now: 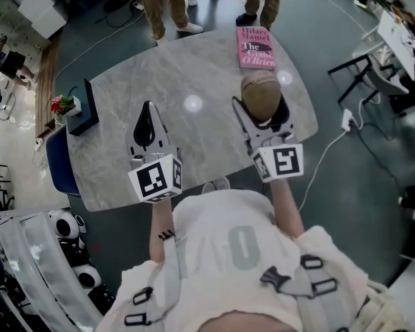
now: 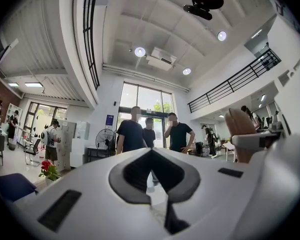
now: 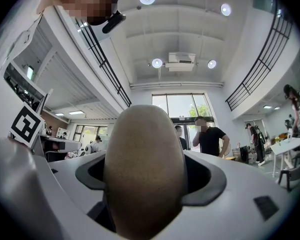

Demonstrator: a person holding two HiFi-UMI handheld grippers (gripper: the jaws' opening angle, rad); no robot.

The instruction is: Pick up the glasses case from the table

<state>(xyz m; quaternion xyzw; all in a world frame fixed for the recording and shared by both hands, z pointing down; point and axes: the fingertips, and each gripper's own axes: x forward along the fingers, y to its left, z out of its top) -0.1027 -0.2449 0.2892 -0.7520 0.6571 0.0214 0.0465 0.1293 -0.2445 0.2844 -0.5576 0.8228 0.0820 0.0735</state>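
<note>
Tan glasses case (image 1: 260,94) is clamped end-up in the right gripper (image 1: 261,111), apparently raised off the marble table (image 1: 200,140). Left gripper (image 1: 146,120) is pinched together, nothing held. Case prob light, rigid, w/ rounded slippery-ish sides, so best gripped mid-body

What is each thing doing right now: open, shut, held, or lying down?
glasses case: closed, clamped end-up in the right gripper.
right gripper: shut on the glasses case.
left gripper: shut, holding nothing.
pink book: closed, lying flat at the far edge of the table.
flowers: upright in a white pot at the table's left end.
</note>
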